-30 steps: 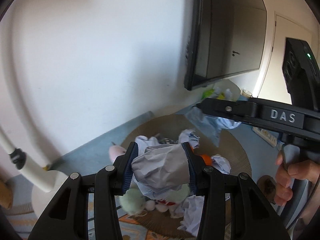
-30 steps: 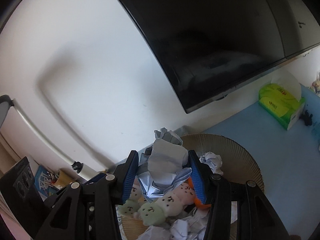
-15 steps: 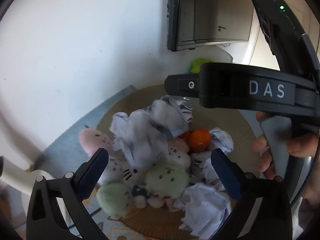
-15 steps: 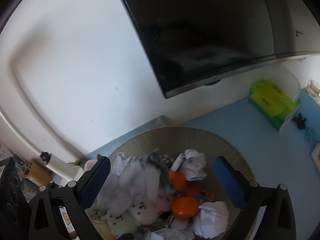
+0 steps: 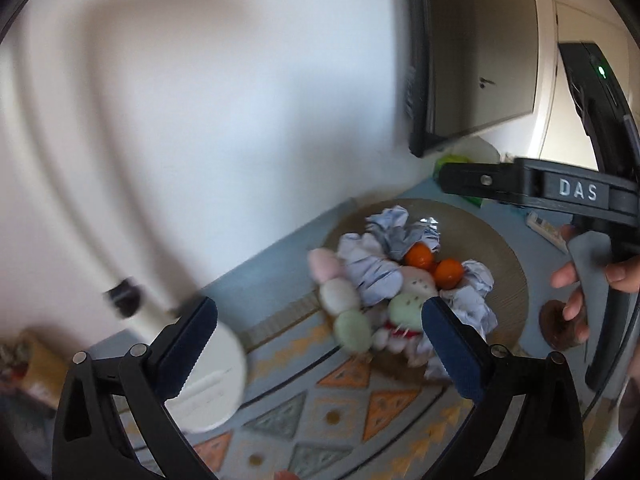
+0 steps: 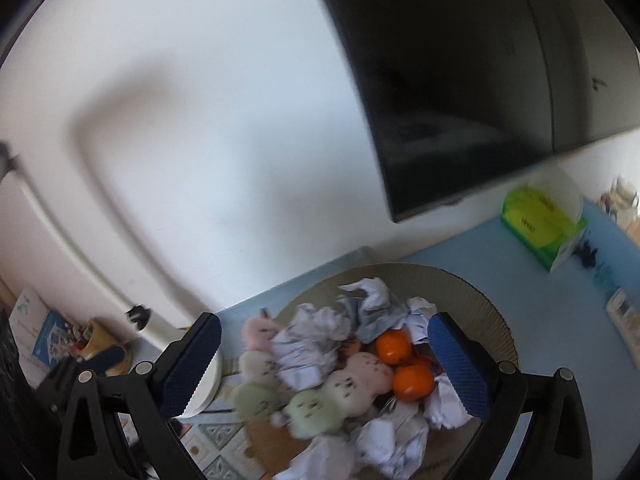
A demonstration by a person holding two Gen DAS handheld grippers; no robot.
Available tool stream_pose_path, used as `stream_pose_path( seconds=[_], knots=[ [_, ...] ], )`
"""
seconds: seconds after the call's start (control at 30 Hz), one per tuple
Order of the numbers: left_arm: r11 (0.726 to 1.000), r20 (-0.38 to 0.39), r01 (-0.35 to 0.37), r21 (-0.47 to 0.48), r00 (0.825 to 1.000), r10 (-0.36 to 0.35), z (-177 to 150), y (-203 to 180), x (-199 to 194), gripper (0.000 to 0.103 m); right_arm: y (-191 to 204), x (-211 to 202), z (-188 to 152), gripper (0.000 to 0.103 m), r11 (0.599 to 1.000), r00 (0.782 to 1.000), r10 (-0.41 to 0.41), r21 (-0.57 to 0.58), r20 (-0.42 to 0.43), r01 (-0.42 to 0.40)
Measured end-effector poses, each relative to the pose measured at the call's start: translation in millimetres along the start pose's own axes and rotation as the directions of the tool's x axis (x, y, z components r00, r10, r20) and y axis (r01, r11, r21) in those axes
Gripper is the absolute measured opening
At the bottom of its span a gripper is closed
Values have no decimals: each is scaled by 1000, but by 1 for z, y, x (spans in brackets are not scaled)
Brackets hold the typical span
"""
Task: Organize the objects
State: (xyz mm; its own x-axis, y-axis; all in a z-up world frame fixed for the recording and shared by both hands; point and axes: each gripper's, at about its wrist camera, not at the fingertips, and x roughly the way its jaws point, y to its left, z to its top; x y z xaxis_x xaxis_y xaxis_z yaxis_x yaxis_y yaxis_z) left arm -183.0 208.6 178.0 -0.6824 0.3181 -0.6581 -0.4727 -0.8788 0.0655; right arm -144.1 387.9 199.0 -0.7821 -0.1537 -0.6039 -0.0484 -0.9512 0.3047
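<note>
Left wrist view: the left gripper (image 5: 318, 338) gapes empty at frame bottom; the pile (image 5: 404, 280) on the round mat (image 5: 508, 264) sits centre-right. The right gripper (image 5: 536, 188) and hand (image 5: 576, 292) block the right edge.

Right wrist view: the right gripper (image 6: 324, 364) also gapes empty over the pile (image 6: 344, 372); only here a green box (image 6: 540, 224) shows clearly, right.

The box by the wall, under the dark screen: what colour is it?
Bright green tissue box with a white end, clearest in the right wrist view.
</note>
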Motion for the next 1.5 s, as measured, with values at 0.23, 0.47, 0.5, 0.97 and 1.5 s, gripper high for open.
stream_pose_path(
  seconds=[0.23,0.47,0.5,0.97,1.5],
  knots=[
    [980,-19,-198,-25,980,197,-50,56,-86,102,65,-34,-35,103,988,999,5,-154,-50,-13],
    [945,-145,-300,-134,949,281,-158,105,-134,102,95,-39,-131,103,958,990,-2,-285,-144,-39],
    [937,-163,-318,-146,942,294,-173,110,-140,102,95,-36,-146,103,955,987,-9,-294,-158,-39],
    [840,-258,-447,-308,889,379,-302,104,-154,102,86,-19,-277,103,925,973,-141,-375,-182,64],
    [818,-303,-433,-379,893,332,-326,110,-147,103,75,-11,-298,103,936,960,-157,-346,-233,69]
  ],
)
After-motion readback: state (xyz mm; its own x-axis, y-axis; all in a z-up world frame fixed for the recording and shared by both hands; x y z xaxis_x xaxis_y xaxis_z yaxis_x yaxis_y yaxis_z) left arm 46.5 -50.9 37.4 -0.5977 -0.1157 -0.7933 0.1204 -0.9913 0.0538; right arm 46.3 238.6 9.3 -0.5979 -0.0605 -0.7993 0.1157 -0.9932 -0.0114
